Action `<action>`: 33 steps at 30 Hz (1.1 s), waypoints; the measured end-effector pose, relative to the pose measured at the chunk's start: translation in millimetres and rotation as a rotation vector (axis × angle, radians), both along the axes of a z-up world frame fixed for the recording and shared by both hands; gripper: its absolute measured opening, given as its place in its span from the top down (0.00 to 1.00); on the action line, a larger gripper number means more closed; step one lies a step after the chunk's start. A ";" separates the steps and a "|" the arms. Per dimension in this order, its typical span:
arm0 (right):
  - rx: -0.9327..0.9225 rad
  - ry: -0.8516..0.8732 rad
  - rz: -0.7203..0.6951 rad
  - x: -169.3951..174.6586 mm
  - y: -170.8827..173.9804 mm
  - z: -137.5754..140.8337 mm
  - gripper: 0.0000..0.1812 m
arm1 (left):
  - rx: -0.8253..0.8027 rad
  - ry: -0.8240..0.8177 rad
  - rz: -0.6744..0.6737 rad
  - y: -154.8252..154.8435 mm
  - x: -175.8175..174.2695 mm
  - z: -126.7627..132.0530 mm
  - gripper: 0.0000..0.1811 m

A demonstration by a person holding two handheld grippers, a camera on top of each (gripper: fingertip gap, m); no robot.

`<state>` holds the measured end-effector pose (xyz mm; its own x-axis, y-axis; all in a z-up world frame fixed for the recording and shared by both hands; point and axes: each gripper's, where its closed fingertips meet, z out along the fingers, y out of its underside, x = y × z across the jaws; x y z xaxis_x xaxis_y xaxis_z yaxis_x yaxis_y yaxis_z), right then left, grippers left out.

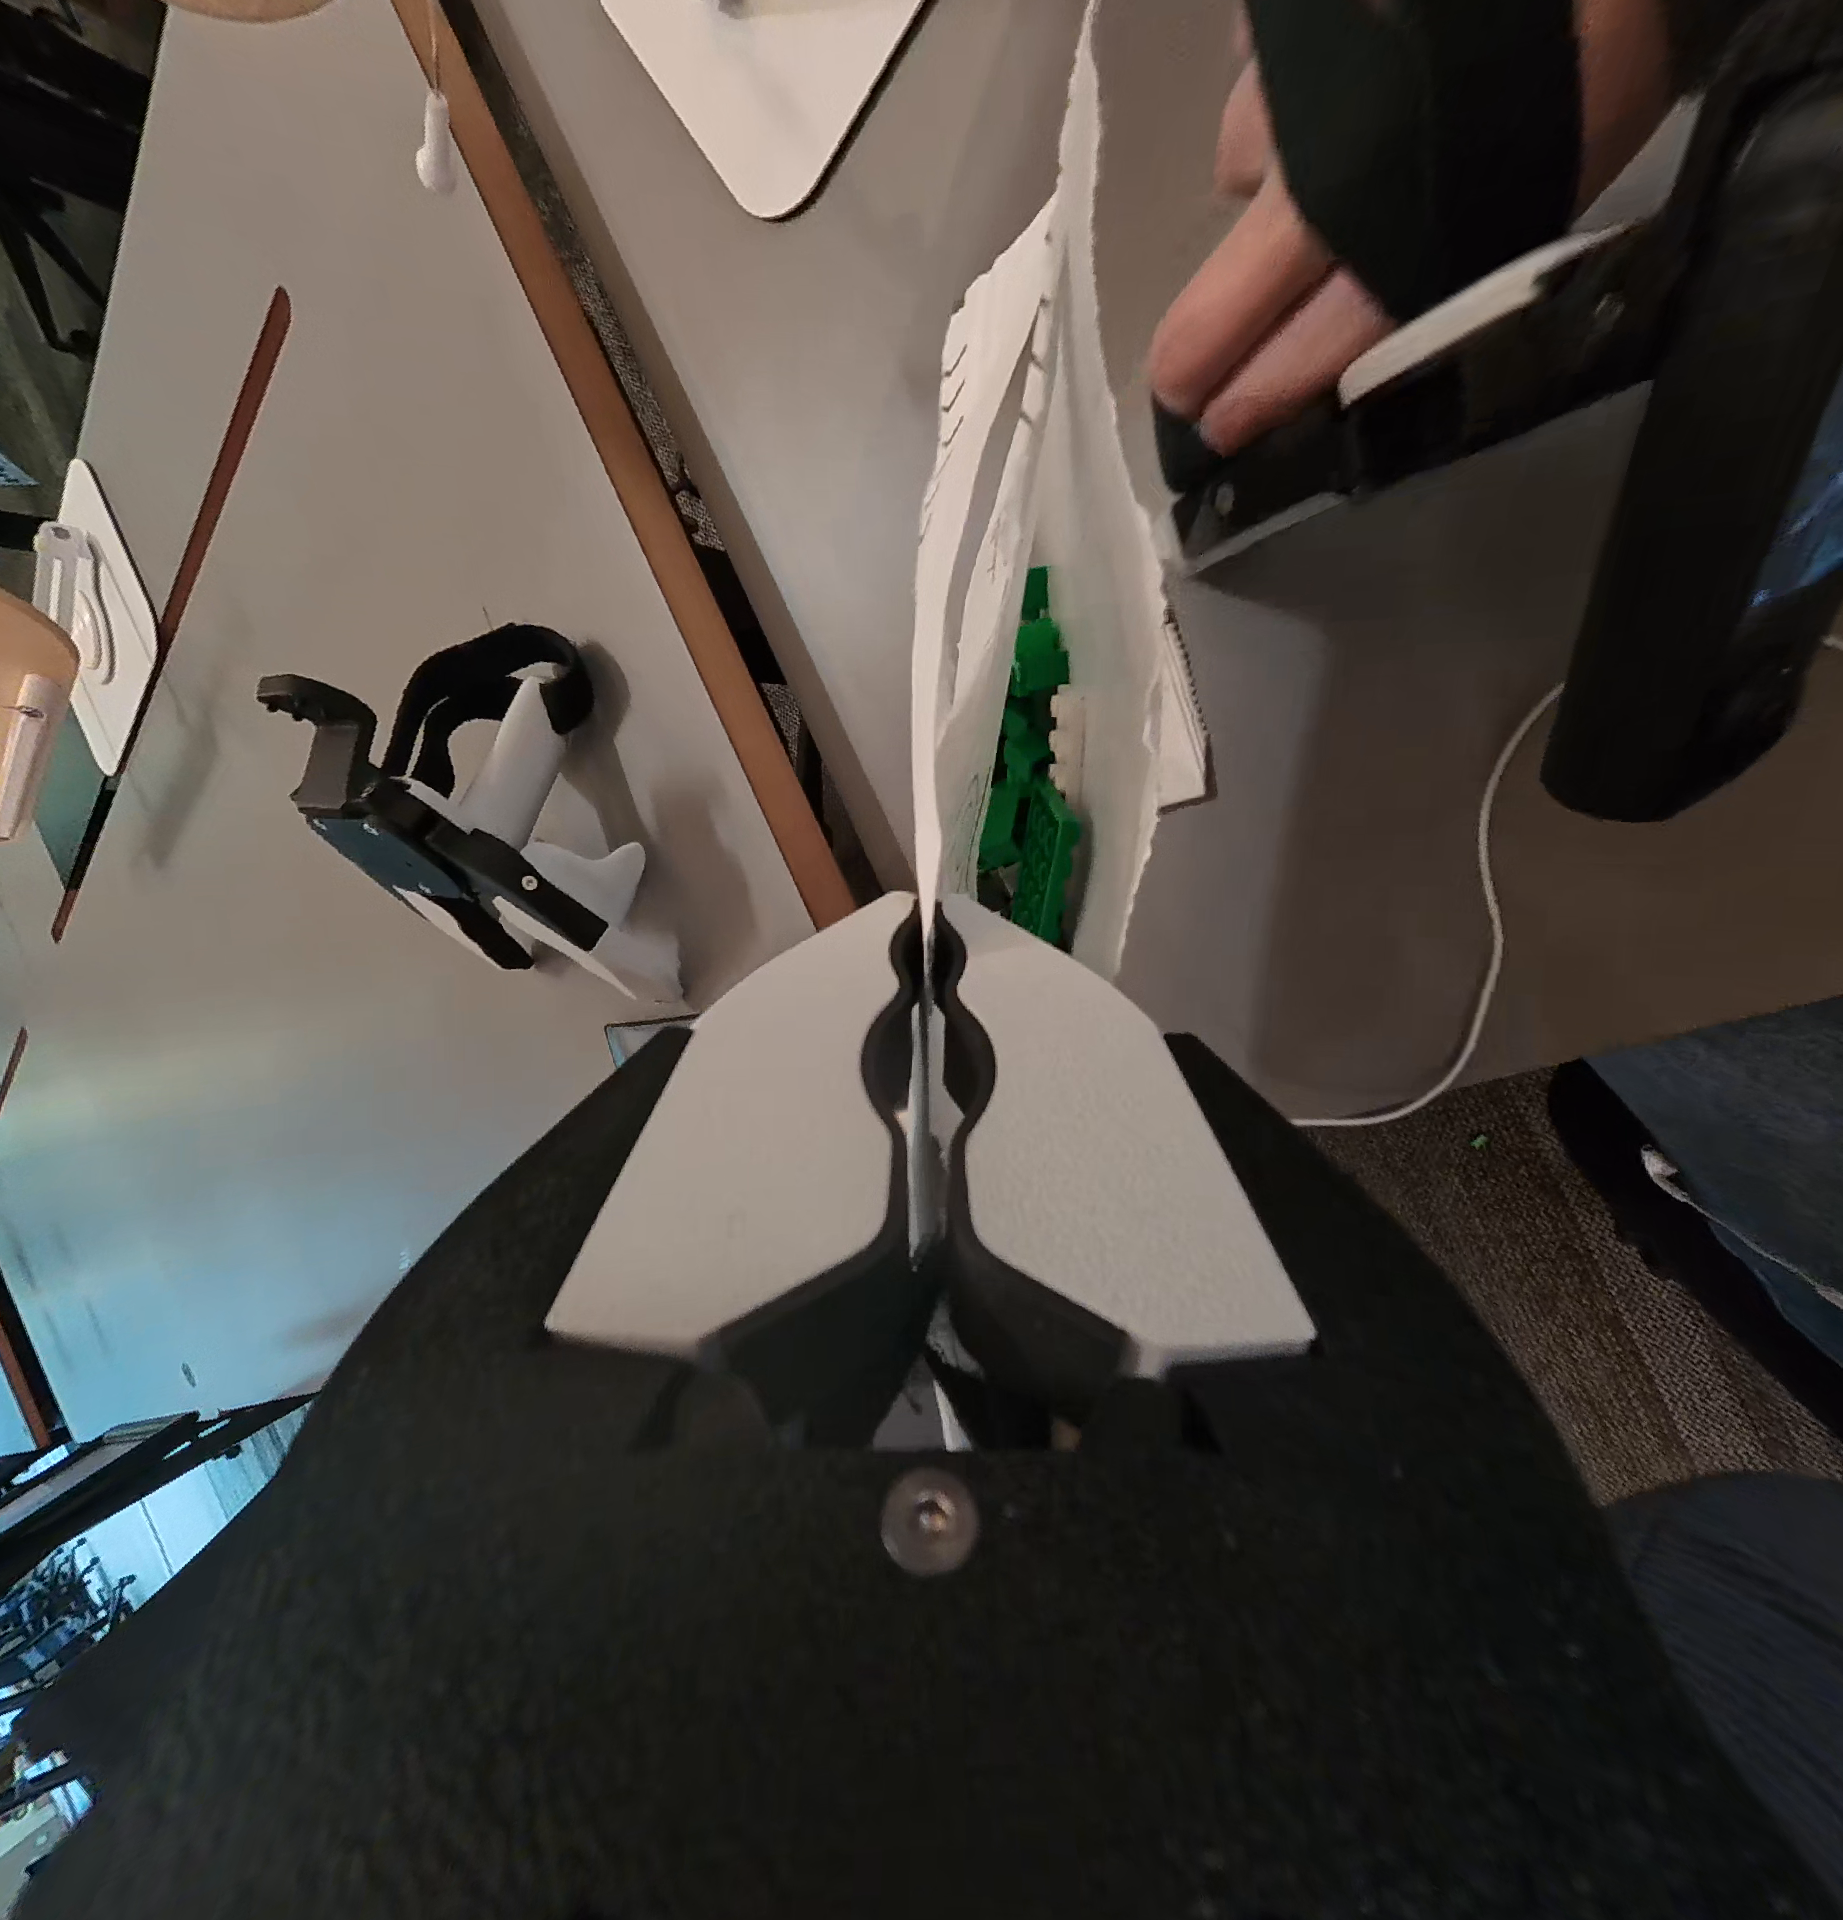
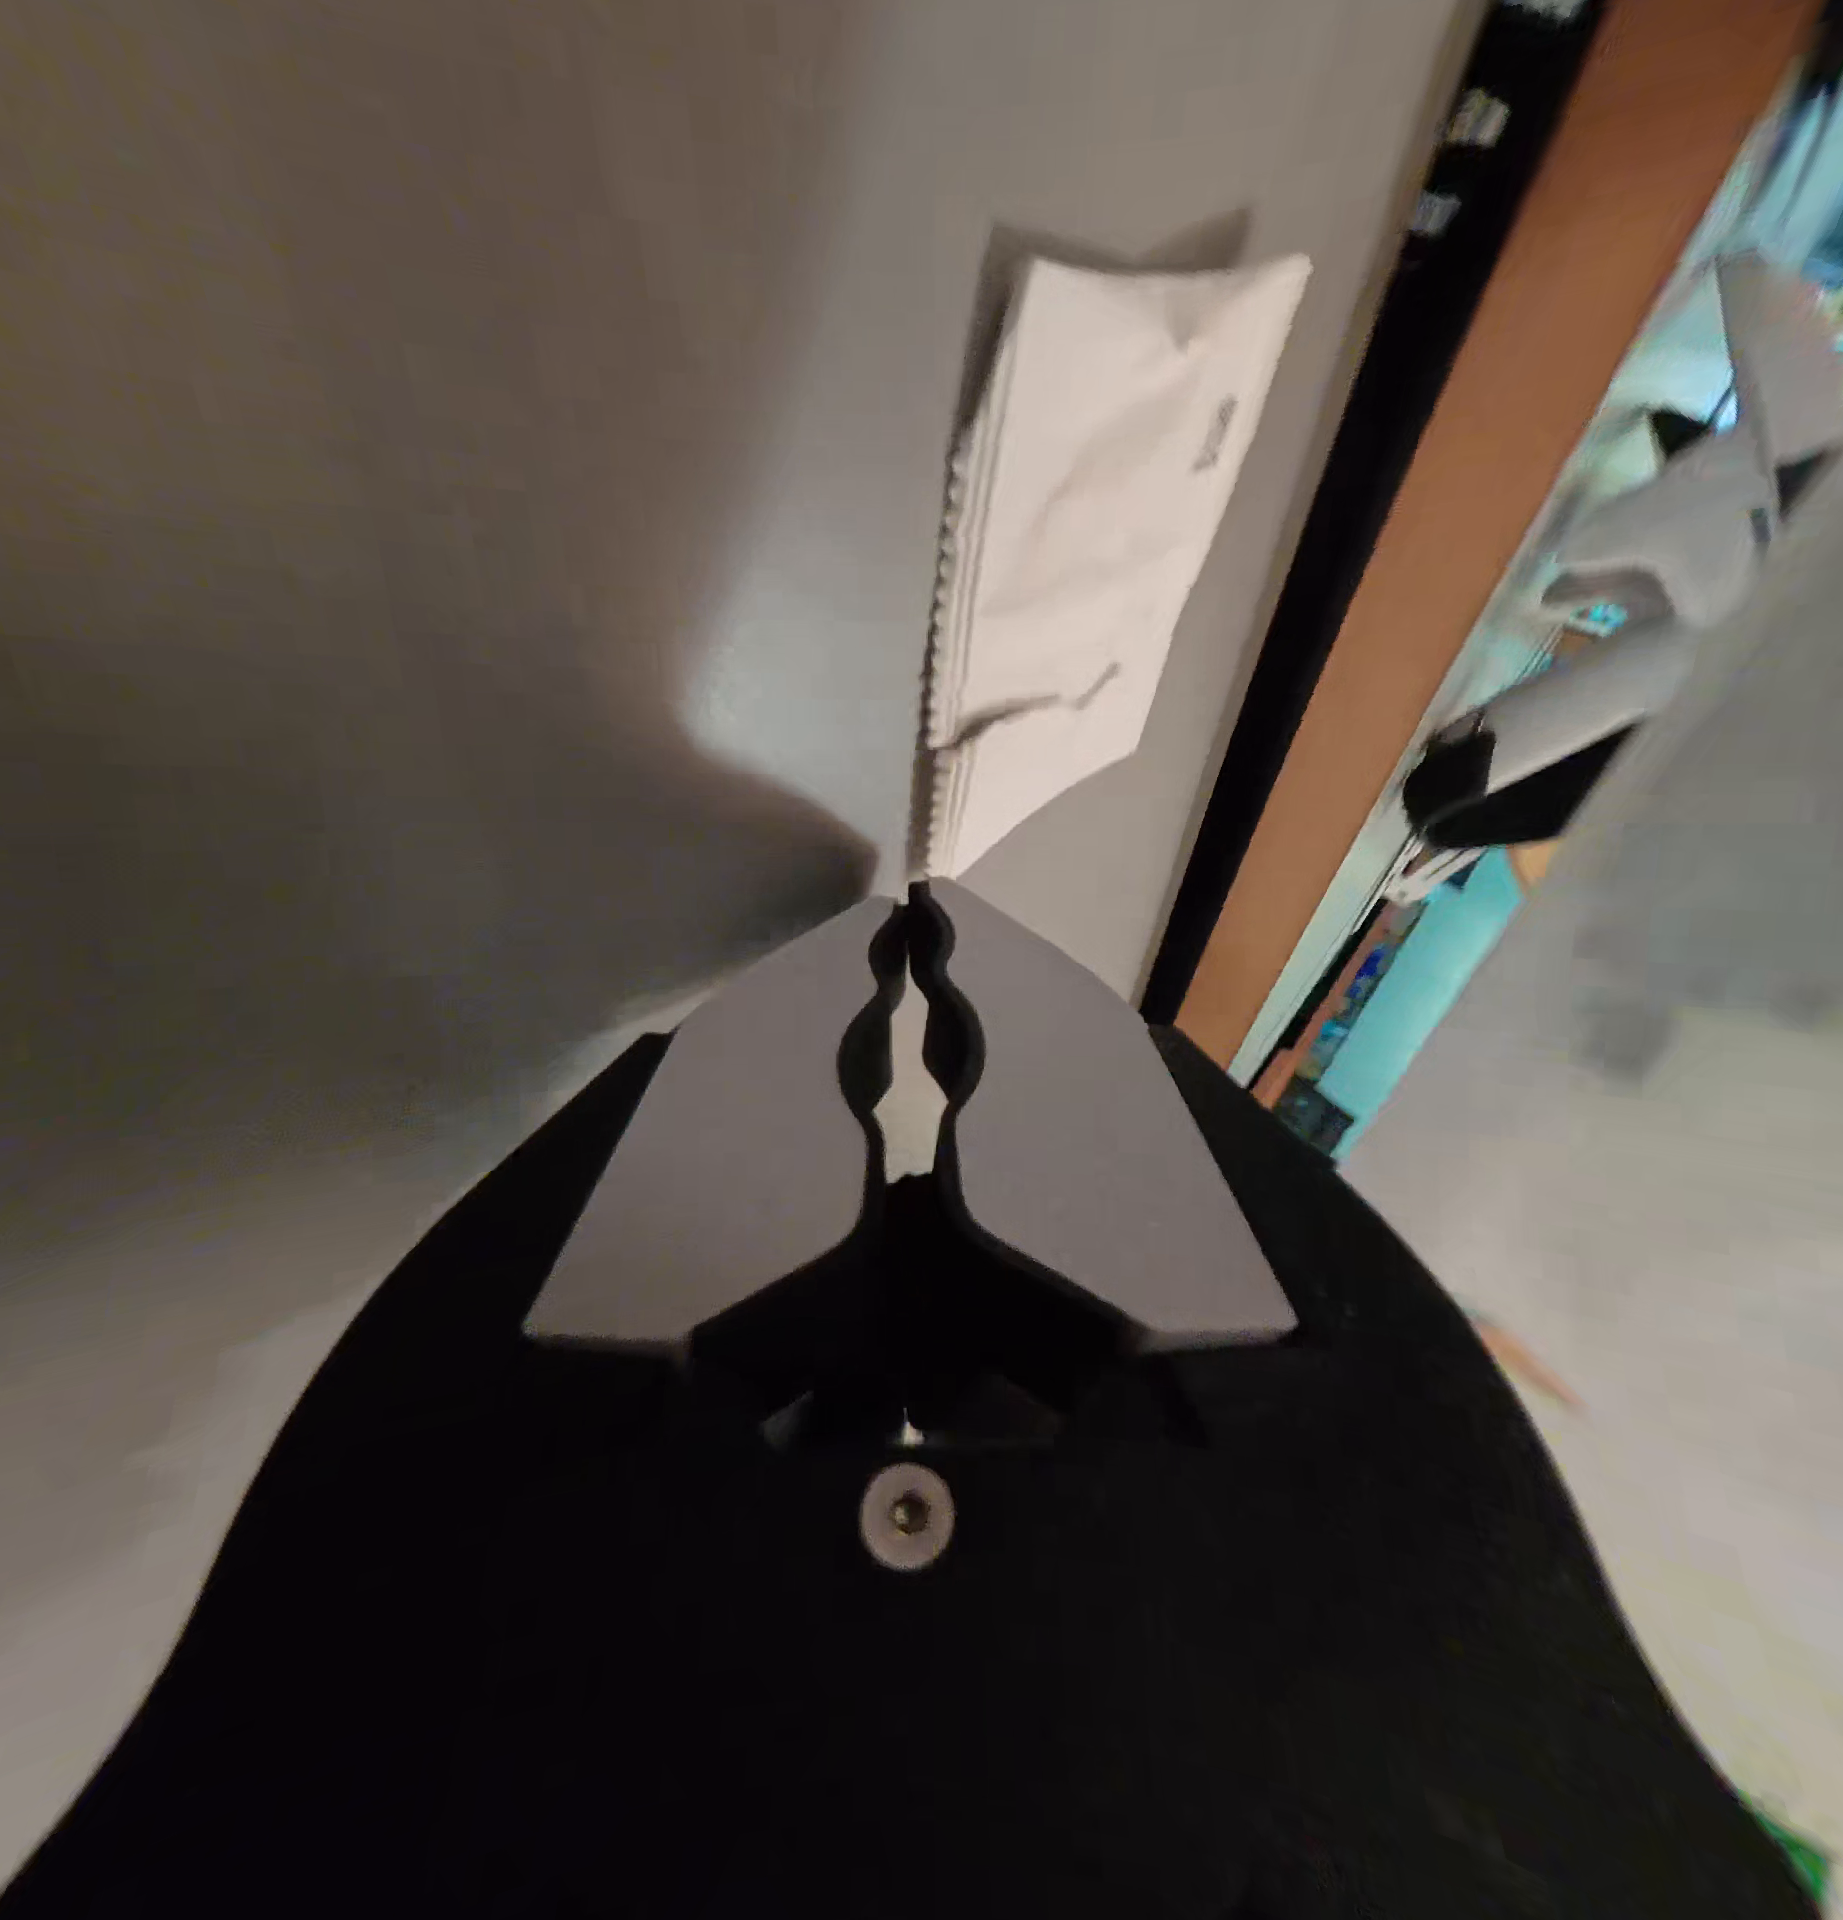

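My left gripper [image 1: 927, 925] is shut on the near edge of a white paper sheet [image 1: 1000, 540] that rises from its jaws in the left wrist view. A green brick model [image 1: 1042, 790] sits behind the sheet, partly hidden by its fold. My right gripper [image 1: 1177, 520], held by a hand [image 1: 1260, 301], meets the sheet's ragged right edge. In the right wrist view the right gripper [image 2: 912, 902] is shut, its tips pinching the serrated edge of the white paper [image 2: 1083, 540]. A spiral notebook [image 1: 1187, 717] lies under the sheet on the grey table [image 1: 1364, 727].
A spare gripper [image 1: 460, 810] lies on the second grey table to the left. A wooden edge strip [image 1: 605, 416] and a dark gap run between the tables. A white cable [image 1: 1488, 831] trails to the carpet [image 1: 1519, 1247]. A white mat [image 1: 771, 94] lies at the top. The left gripper's tips are roughly 20 centimeters from the right gripper's.
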<state>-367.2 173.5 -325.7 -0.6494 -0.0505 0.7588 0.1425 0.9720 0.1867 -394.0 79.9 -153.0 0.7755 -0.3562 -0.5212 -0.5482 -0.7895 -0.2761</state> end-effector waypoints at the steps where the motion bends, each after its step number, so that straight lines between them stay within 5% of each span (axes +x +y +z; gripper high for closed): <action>1: -0.041 0.014 -0.024 5.4 1.8 2.1 1.00 | 0.002 0.003 0.002 0.4 -1.4 -1.2 1.00; 4: -0.158 0.045 -0.094 23.6 4.3 9.3 1.00 | 0.013 0.018 -0.002 4.0 -4.2 -3.1 1.00; 8: -0.817 0.029 -0.429 22.0 -22.7 16.1 1.00 | 0.077 0.034 0.015 20.0 -12.0 2.9 1.00; 9: -0.959 0.033 -0.499 15.2 -27.2 19.3 0.77 | 0.101 0.040 0.033 24.9 -16.6 6.0 1.00; 11: -1.198 -0.018 -0.645 2.9 -34.8 18.7 0.63 | 0.145 0.045 0.063 34.1 -25.4 12.4 1.00; 15: -1.481 -0.079 -0.884 -21.2 -33.9 11.4 0.61 | 0.175 0.045 0.099 40.8 -37.6 18.0 1.00; 22: -1.409 -0.174 -1.105 -31.8 -19.0 -3.1 0.66 | 0.160 0.034 0.098 43.2 -45.1 13.9 1.00; 26: -1.246 -0.155 -1.108 -28.0 -12.5 -8.5 0.82 | 0.163 0.027 0.108 44.0 -49.3 11.6 1.00; 33: -1.242 -0.128 -1.035 -24.0 -14.1 -9.7 0.94 | 0.157 0.003 0.098 46.9 -49.2 5.5 1.00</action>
